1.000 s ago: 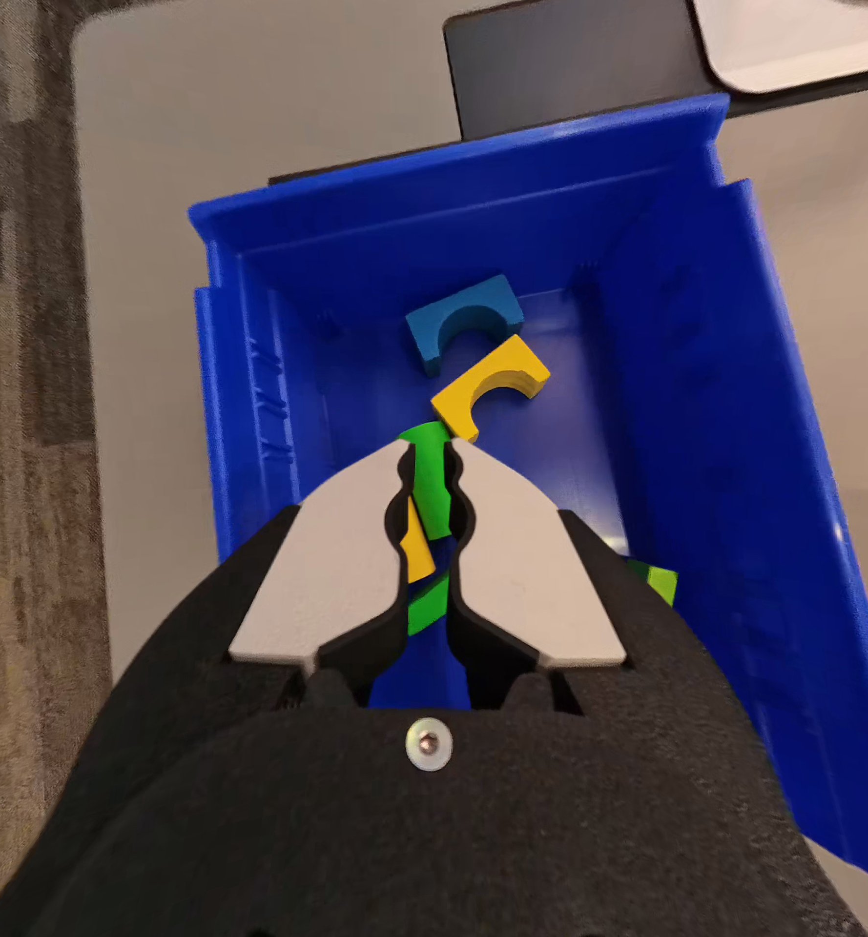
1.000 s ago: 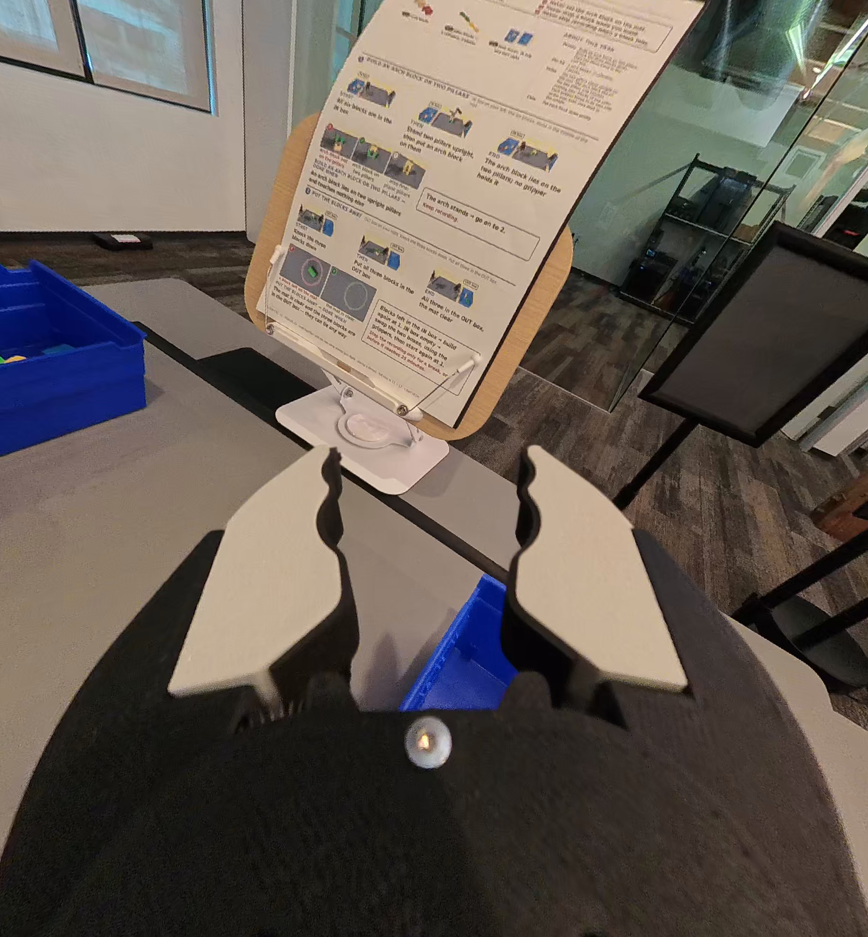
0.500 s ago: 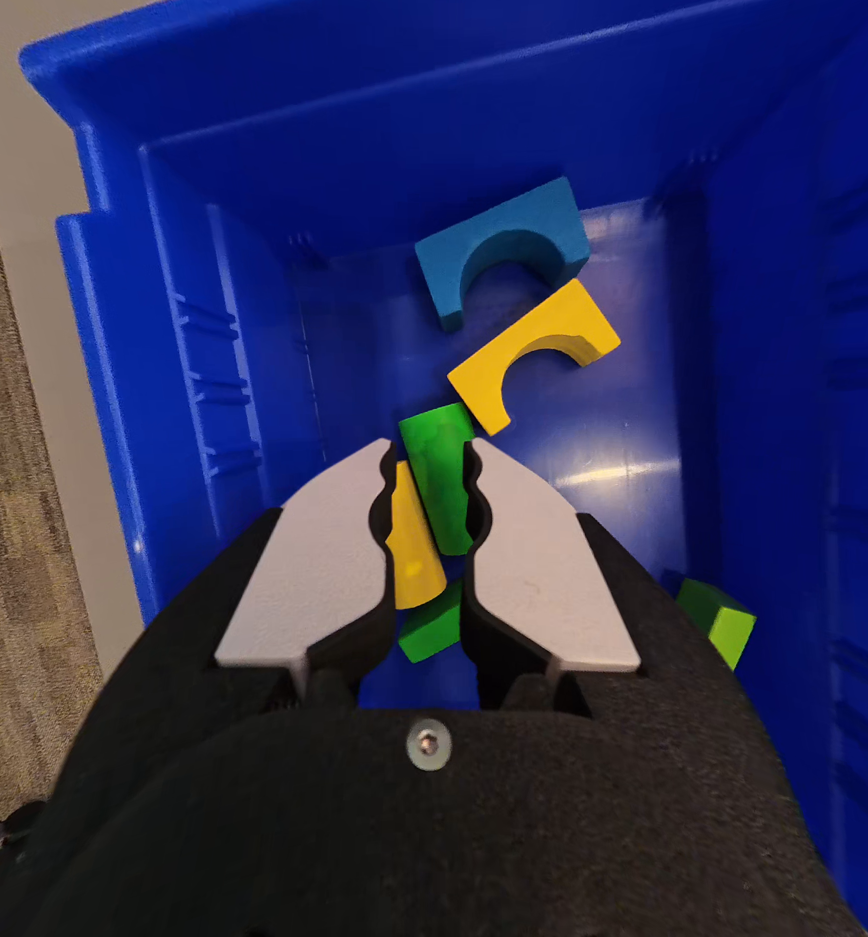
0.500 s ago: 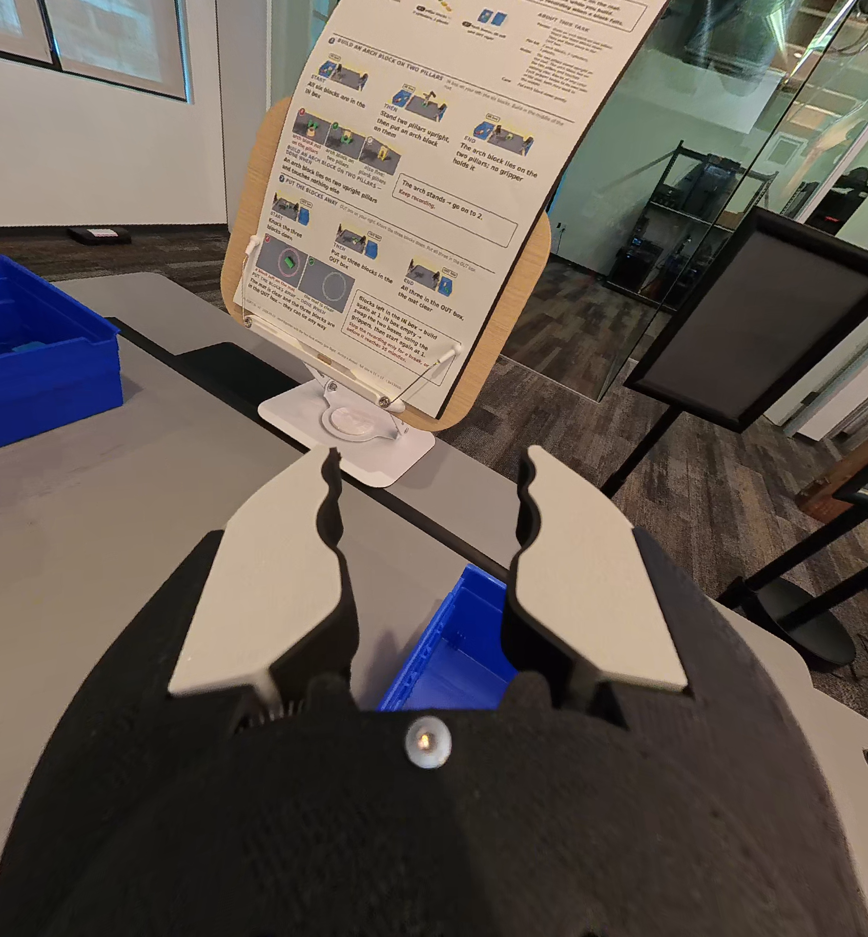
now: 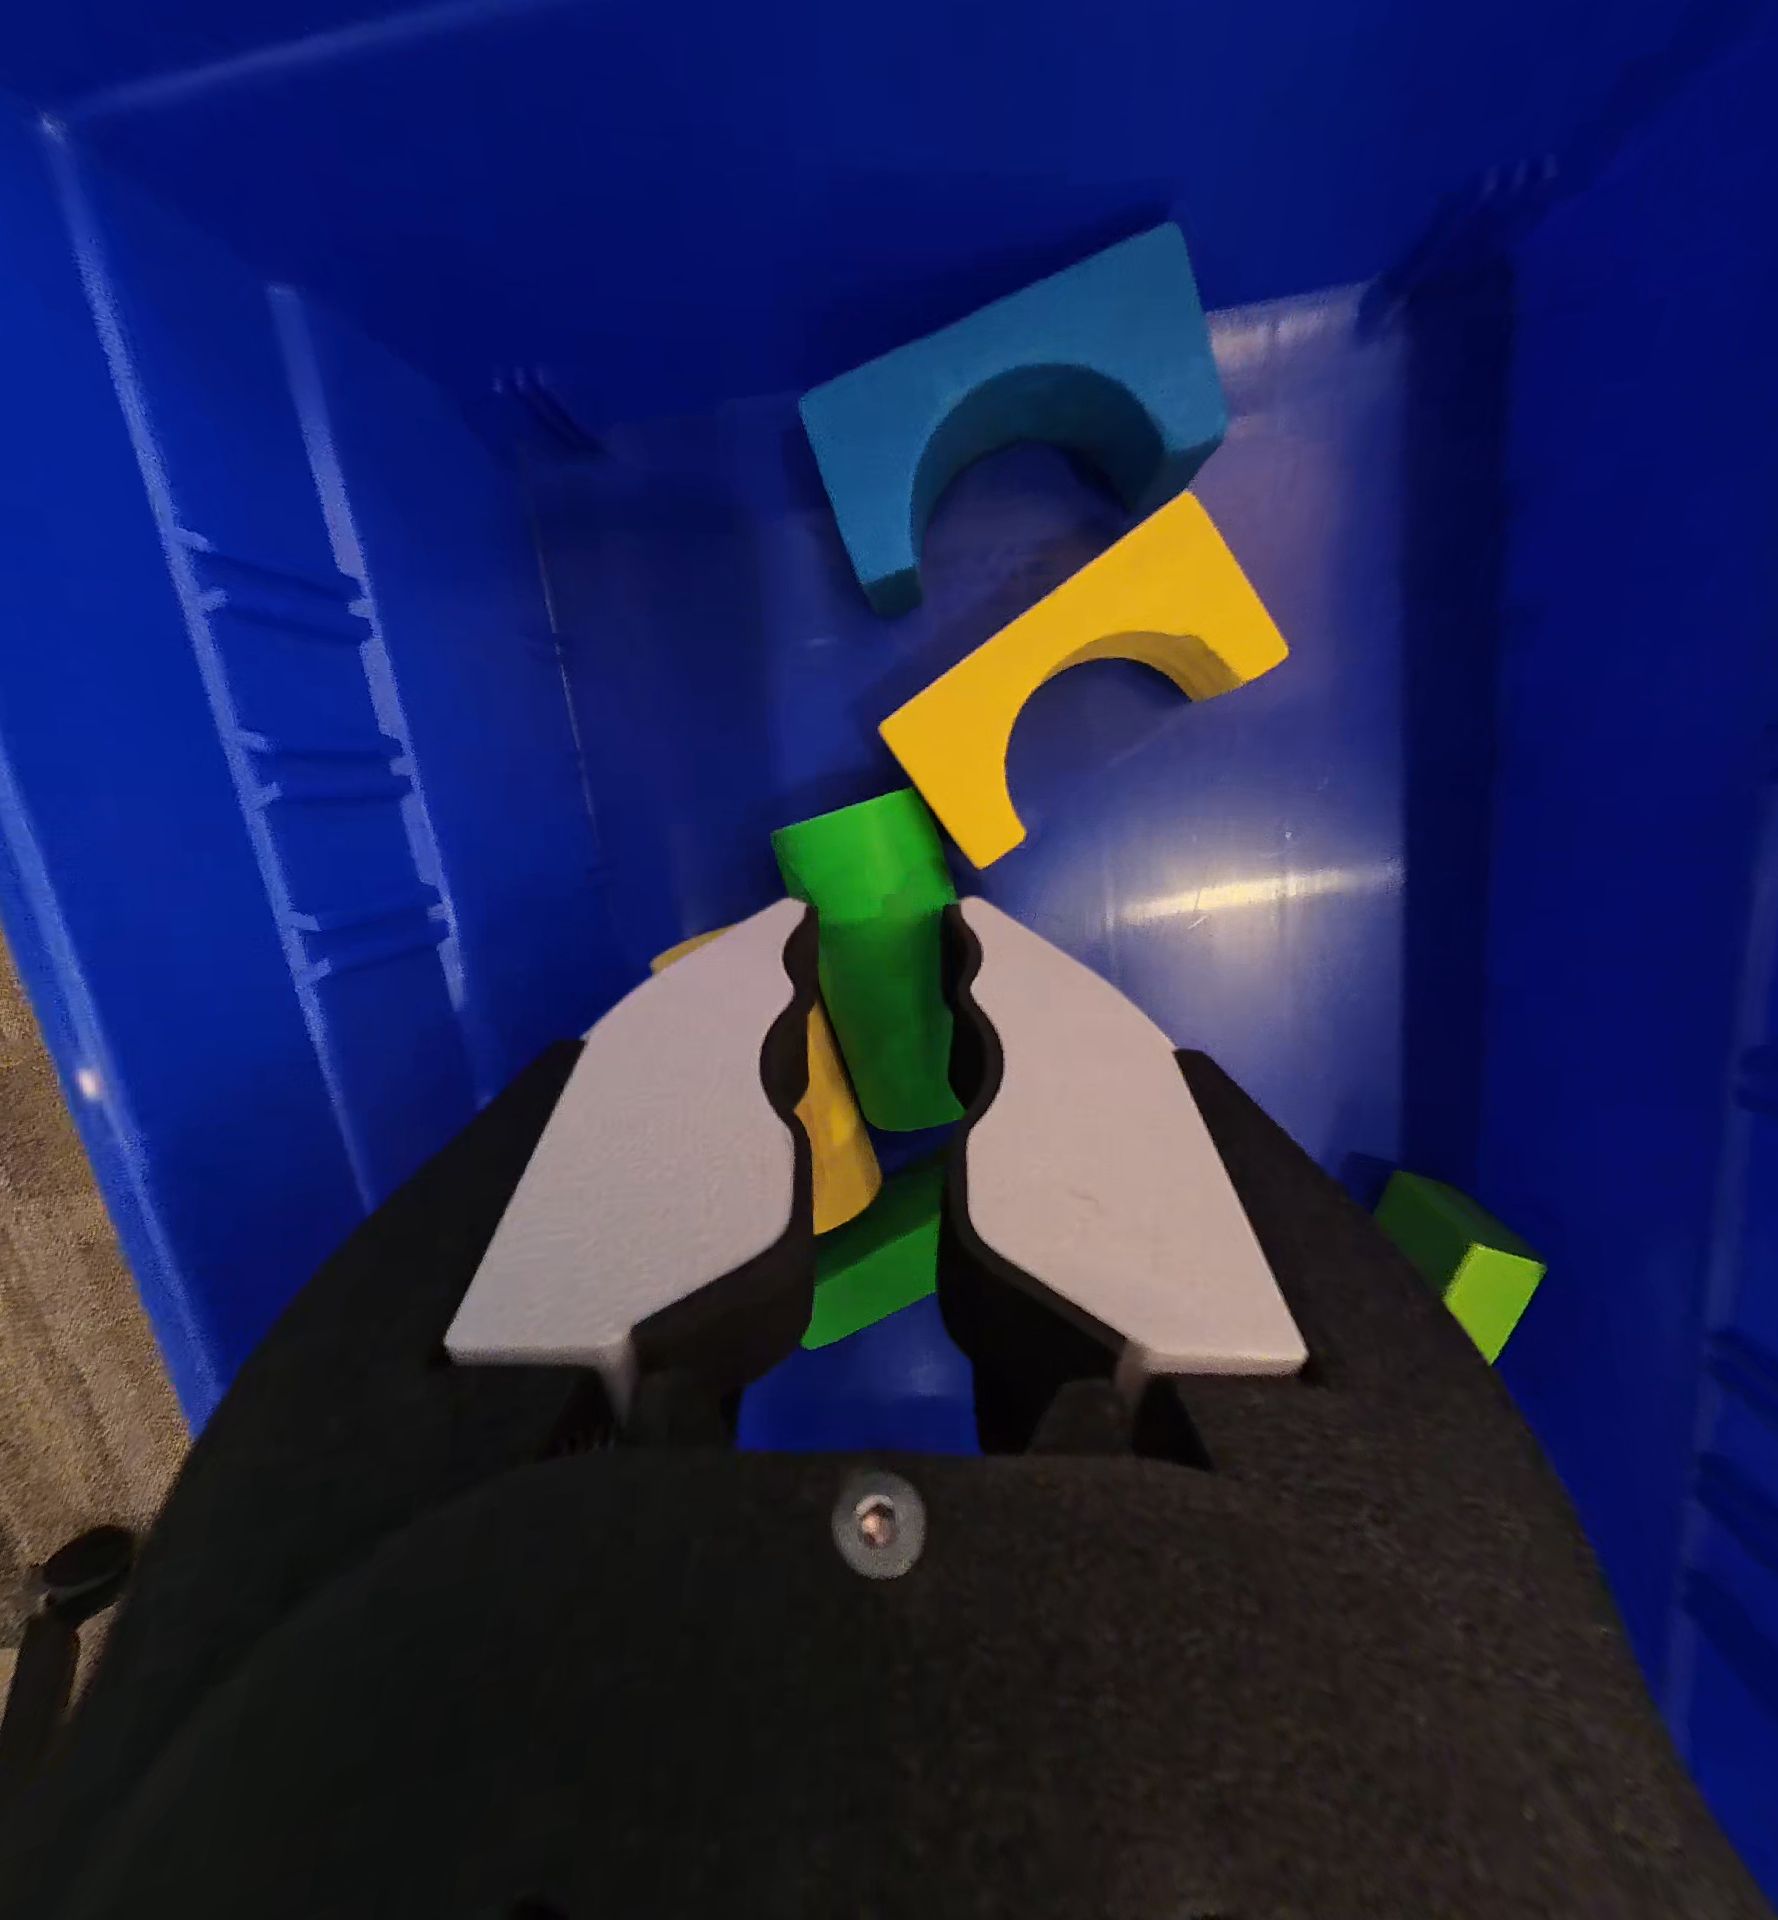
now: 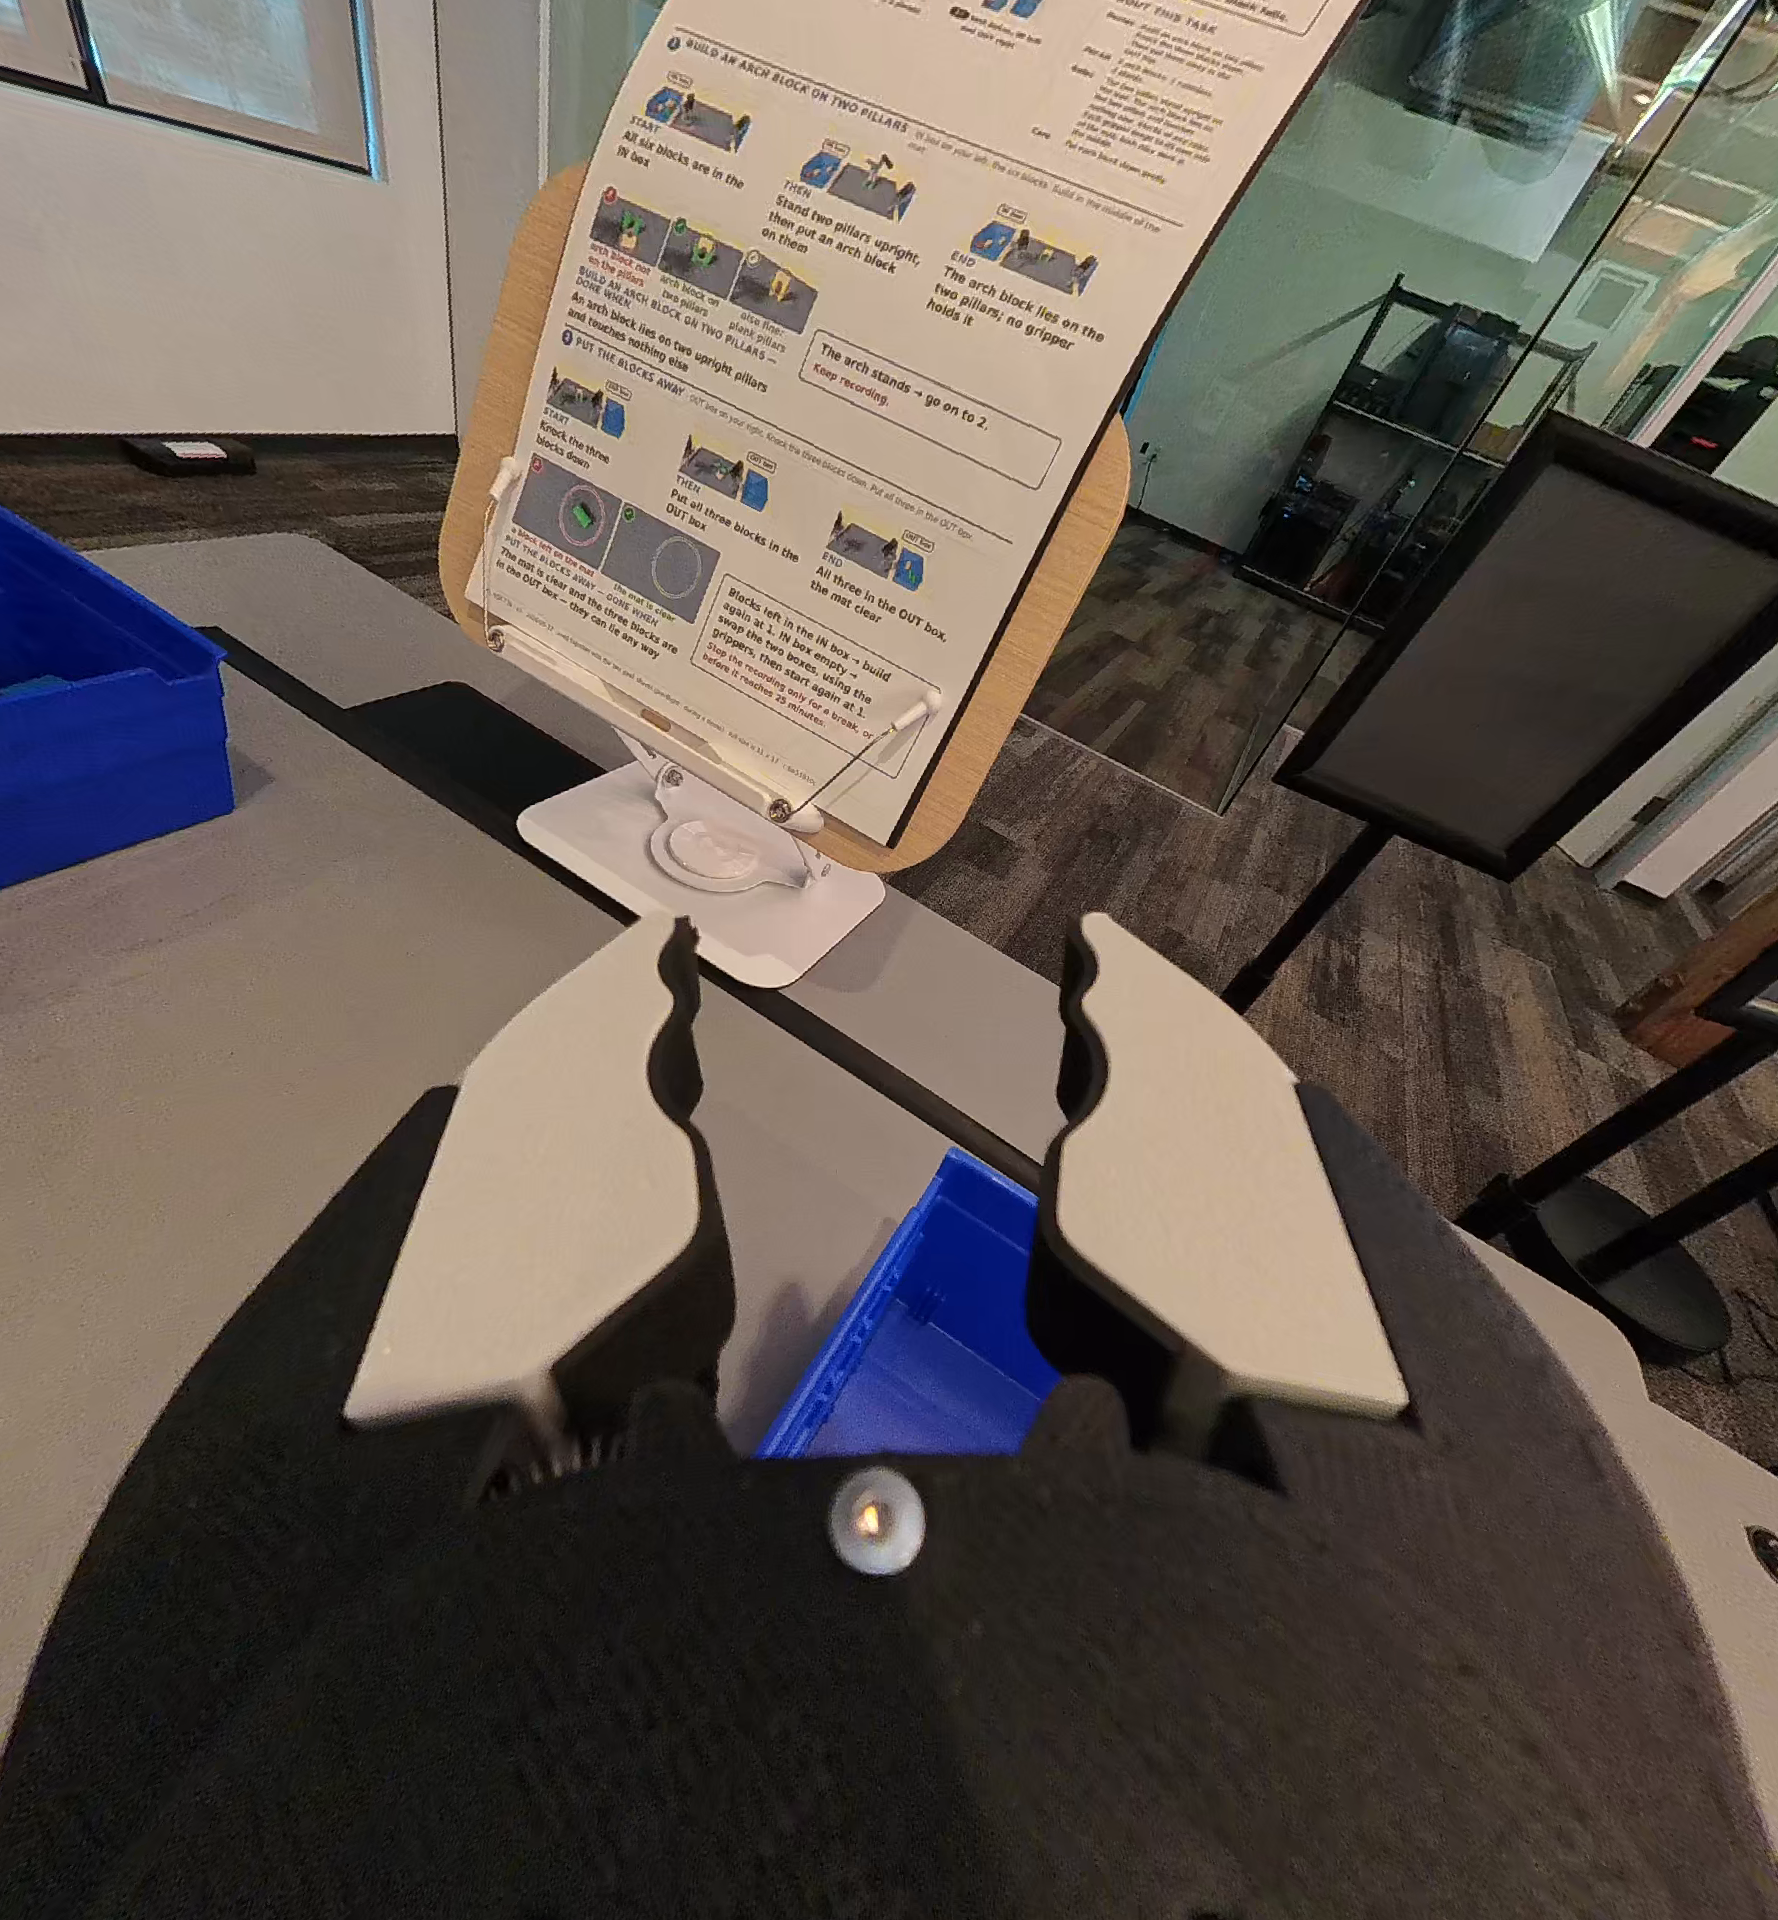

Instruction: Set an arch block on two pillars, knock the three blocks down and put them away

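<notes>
In the left wrist view my left gripper (image 5: pixel 880 914) is down inside a blue bin (image 5: pixel 345 623). Its fingers press on both sides of a green pillar (image 5: pixel 880 987) that lies on other blocks. A yellow block (image 5: pixel 833 1153) and a green block (image 5: pixel 874 1268) lie under it, partly hidden by the fingers. A yellow arch (image 5: pixel 1061 675) and a blue arch (image 5: pixel 999 364) lie farther in. A light green block (image 5: pixel 1467 1278) lies by the right wall. My right gripper (image 6: pixel 880 935) is open and empty above the grey table (image 6: pixel 189 1039).
A second blue bin (image 6: pixel 916 1330) sits below my right gripper. The first bin (image 6: pixel 64 727) shows at the far left of the right wrist view. An instruction sheet on a white stand (image 6: pixel 719 862) stands at the table's far edge. Carpet floor and a dark screen (image 6: pixel 1591 644) lie beyond. Across from one pair of fingers to the other is roughly 60 cm. The right gripper is farther from the blue arch (image 5: pixel 999 364), some 55 cm, than the left, some 9 cm.
My left gripper has gone down into the bin, its fingers widened and came around the green pillar. My right gripper has drifted slightly and stays open.
</notes>
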The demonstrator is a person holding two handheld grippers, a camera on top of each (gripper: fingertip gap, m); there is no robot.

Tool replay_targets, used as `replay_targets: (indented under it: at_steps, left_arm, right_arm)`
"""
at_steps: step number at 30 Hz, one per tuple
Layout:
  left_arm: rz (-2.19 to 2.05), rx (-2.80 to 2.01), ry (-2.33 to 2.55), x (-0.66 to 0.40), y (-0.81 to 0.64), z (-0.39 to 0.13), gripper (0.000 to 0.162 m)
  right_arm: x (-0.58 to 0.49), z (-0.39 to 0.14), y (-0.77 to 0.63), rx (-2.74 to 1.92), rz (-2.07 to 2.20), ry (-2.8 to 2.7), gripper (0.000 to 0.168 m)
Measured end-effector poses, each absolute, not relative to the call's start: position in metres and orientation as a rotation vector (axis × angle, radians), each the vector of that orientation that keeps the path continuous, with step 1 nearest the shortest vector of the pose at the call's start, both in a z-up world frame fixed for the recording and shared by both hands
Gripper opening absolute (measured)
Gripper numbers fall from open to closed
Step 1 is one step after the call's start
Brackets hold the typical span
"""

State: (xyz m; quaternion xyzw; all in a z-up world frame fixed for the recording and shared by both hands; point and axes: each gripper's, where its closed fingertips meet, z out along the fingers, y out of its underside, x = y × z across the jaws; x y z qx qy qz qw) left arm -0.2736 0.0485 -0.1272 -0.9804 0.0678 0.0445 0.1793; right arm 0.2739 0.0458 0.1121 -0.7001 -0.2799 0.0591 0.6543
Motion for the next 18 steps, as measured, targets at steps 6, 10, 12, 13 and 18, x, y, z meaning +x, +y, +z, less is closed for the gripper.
replay_targets:
  at_steps: [6, 10, 12, 13, 18]
  left_arm:
    - [0.173, -2.807, 0.204, -0.272, 0.043, -0.128, 0.023]
    - [0.191, -2.836, 0.194, -0.271, 0.038, -0.128, 0.022]
    - [0.201, -2.840, 0.197, -0.270, 0.037, -0.128, 0.022]
    - [0.209, -2.839, 0.200, -0.270, 0.037, -0.128, 0.022]
    - [0.242, -2.854, 0.197, -0.269, 0.034, -0.129, 0.023]
  right_arm:
    - [0.274, 0.110, 0.048, -1.593, 0.132, -0.636, 0.068]
    - [0.274, 0.110, 0.048, -1.591, 0.108, -0.639, 0.068]
    - [0.275, 0.111, 0.048, -1.590, 0.103, -0.642, 0.068]
    - [0.275, 0.111, 0.048, -1.590, 0.104, -0.641, 0.068]
    - [0.278, 0.112, 0.047, -1.585, 0.090, -0.638, 0.068]
